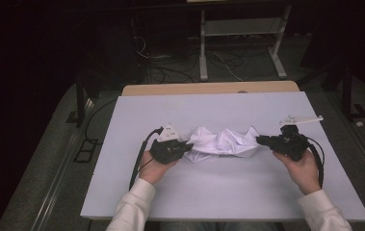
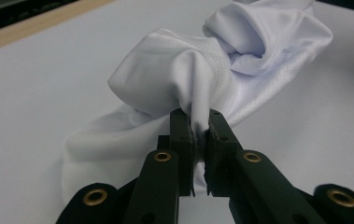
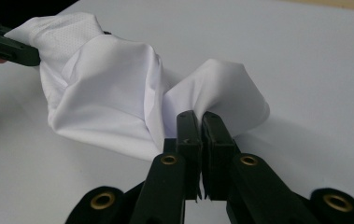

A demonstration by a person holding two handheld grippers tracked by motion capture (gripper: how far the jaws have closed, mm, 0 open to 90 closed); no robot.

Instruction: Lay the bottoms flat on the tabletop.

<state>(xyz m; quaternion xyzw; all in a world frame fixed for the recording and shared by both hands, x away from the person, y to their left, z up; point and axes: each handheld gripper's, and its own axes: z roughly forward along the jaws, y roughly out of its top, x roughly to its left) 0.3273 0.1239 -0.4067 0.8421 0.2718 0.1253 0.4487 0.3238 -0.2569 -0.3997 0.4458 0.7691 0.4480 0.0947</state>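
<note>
A crumpled white cloth point(image 1: 223, 142) lies across the middle of the pale table point(image 1: 218, 192), bunched between my two grippers. My left gripper point(image 1: 188, 146) is shut on the cloth's left end; in the left gripper view a fold of the cloth point(image 2: 198, 79) is pinched between the black jaws of the gripper point(image 2: 199, 126). My right gripper point(image 1: 259, 140) is shut on the cloth's right end, and in the right gripper view the fabric point(image 3: 114, 93) runs into the closed jaws of the gripper point(image 3: 199, 122). The left gripper's jaws point(image 3: 6, 44) show at the far side of that view, gripping the other end.
The table's wooden far edge point(image 1: 209, 88) lies beyond the pale top. A small white part point(image 1: 299, 119) rests on the table behind the right gripper. A metal frame point(image 1: 240, 33) and cables stand on the dark floor past the table.
</note>
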